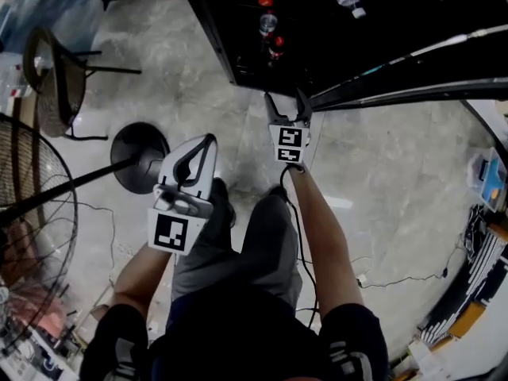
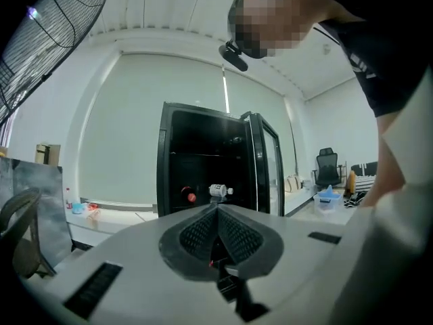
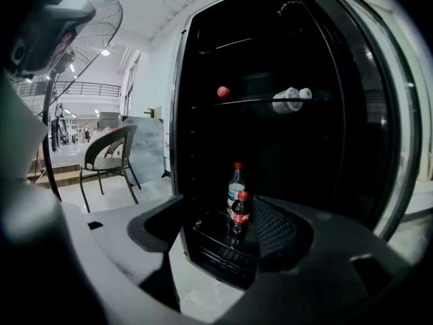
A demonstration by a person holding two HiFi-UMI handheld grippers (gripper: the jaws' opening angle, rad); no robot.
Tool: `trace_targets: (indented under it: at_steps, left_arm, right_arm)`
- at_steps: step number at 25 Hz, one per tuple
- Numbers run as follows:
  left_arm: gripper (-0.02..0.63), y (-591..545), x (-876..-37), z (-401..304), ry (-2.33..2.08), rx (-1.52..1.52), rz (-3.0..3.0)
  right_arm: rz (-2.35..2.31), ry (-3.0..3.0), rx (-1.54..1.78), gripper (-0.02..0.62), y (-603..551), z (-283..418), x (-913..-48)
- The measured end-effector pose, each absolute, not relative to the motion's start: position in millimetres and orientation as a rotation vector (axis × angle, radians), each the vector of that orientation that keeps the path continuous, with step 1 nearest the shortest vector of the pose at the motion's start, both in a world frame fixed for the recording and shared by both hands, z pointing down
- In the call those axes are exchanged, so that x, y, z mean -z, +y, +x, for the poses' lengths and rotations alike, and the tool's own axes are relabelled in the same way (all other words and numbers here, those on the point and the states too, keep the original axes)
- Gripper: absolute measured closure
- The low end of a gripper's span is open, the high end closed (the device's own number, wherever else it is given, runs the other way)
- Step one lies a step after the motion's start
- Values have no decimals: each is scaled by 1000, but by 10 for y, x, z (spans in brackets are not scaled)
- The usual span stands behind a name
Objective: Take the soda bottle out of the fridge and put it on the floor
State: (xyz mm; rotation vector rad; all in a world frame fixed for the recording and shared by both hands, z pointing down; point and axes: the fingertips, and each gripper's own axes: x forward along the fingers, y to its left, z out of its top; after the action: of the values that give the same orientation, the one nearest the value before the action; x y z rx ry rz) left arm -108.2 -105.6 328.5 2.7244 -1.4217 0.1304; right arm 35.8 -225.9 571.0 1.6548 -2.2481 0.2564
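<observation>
The black fridge (image 1: 238, 46) stands open, its door (image 1: 413, 74) swung out to the right. On its bottom shelf a small dark soda bottle (image 3: 239, 215) with a red cap stands in front of a taller pale bottle (image 3: 235, 185); from above the soda bottle (image 1: 275, 48) shows just inside the opening. My right gripper (image 1: 287, 105) is open at the fridge's front edge, a short way from the soda bottle, which shows between its jaws and is not touched. My left gripper (image 1: 208, 139) is shut and empty, held back by my left leg. In its own view the left gripper (image 2: 218, 208) faces the fridge (image 2: 203, 161).
A clear bottle (image 3: 287, 99) lies on an upper shelf beside a red cap (image 3: 222, 92). A chair (image 1: 55, 70) stands at the left. A standing fan's round base (image 1: 139, 157) and cage (image 1: 32, 236) are close on my left. A cable (image 1: 397, 280) and clutter (image 1: 476, 292) lie at the right.
</observation>
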Motion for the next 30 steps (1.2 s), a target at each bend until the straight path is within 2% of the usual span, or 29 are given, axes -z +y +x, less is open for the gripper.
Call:
trace_targets:
  at_steps: [30]
  left_arm:
    - [581,-1304,-4402,-1209,-1427,-139,2736]
  right_arm:
    - [1685,-2176,-289,253,-3605,441,-7170]
